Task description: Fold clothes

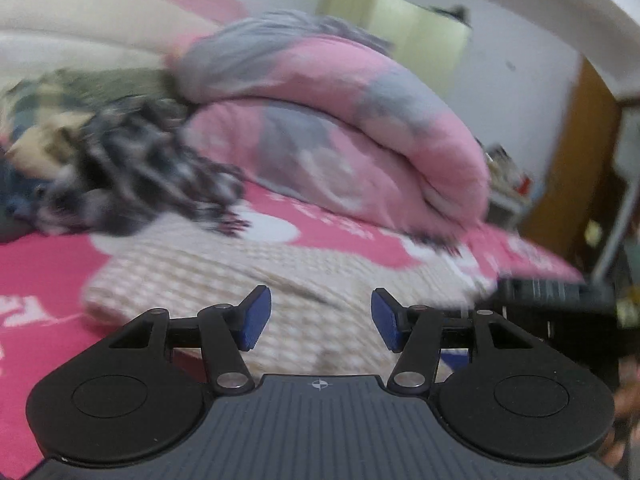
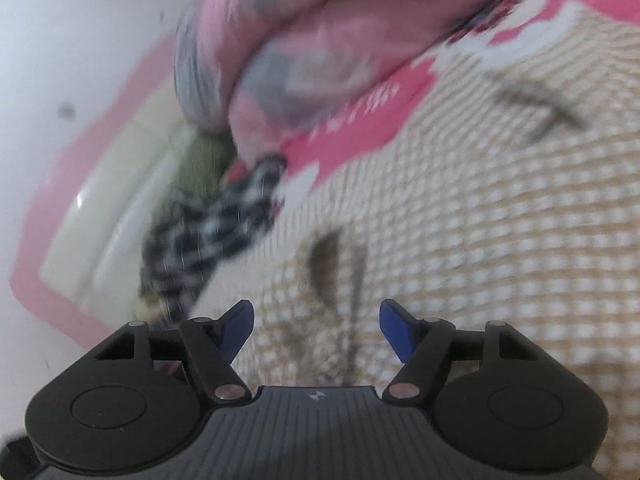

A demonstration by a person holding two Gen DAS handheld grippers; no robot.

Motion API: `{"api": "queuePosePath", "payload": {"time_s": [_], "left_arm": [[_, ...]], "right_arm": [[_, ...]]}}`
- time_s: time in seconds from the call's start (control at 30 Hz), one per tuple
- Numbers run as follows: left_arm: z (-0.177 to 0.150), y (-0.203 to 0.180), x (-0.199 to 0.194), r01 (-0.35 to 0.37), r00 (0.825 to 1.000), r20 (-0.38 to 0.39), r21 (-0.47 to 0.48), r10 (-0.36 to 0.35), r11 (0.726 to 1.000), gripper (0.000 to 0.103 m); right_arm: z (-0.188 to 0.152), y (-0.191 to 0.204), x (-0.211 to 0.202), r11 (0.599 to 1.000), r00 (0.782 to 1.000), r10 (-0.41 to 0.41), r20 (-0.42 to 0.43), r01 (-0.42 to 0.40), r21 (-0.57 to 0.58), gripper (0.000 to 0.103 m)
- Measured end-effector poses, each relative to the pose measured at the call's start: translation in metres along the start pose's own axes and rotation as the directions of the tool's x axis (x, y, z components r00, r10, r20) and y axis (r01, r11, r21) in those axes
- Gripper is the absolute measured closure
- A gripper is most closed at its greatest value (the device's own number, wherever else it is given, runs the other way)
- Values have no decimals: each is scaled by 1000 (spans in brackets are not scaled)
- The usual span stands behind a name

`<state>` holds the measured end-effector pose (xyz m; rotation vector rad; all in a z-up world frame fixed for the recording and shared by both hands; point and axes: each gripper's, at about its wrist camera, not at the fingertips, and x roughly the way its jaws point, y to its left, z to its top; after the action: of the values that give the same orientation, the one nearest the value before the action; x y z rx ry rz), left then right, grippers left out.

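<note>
A beige and white checked garment [image 1: 248, 276] lies spread on the pink bed sheet [image 1: 36, 276]. My left gripper [image 1: 320, 320] hovers just in front of it, open, with nothing between its blue pads. In the right wrist view the same checked garment [image 2: 480, 220] fills the right and middle, with a dark fold line across it. My right gripper [image 2: 316, 330] is over the cloth, open, its blue pads apart and not pressing on anything. A black and white plaid garment [image 1: 132, 184] lies crumpled behind, also seen as the plaid garment [image 2: 208, 236] to the left.
A folded pink and grey quilt [image 1: 340, 128] is piled at the back of the bed, and the quilt [image 2: 304, 40] shows again at the top. Green and camouflage clothes [image 1: 60, 96] lie at the far left. A white wall [image 2: 60, 60], a wooden door [image 1: 572, 152] and clutter stand beyond.
</note>
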<state>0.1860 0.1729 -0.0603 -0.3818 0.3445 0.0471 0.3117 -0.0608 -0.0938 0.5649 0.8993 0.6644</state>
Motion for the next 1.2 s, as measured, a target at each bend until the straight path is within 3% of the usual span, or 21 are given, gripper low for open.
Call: {"api": "queuePosePath", "payload": {"time_s": [0.1,0.17,0.37,0.67,0.93,1.2], "left_arm": [[6,18,3,-10,1000,5,-91,10,996,47],[9,27,2,-18,1000,20,-133,20,991,47],[17,43,-2,-45,996,68,-179,58,983,47],[15,48,4,-37,998,41,-200,46,979,47],[4,33,22,17,997,-75,-122,-27,992,47],[-6,25,36,0,990,-142,-78,-11,997,47]], "right_arm": [[-4,17,14,998,999,-11,-37,9,-64,58],[-8,24,18,996,999,-33,-41,29,-88,93],[0,27,-20,993,993,-57,99,67,-94,95],[28,-3,-100,982,957,-153,247,176,-73,95],[38,-35,-152,954,914,-264,308,295,-57,95],[36,-69,-191,935,879,-331,344,354,-5,96]]}}
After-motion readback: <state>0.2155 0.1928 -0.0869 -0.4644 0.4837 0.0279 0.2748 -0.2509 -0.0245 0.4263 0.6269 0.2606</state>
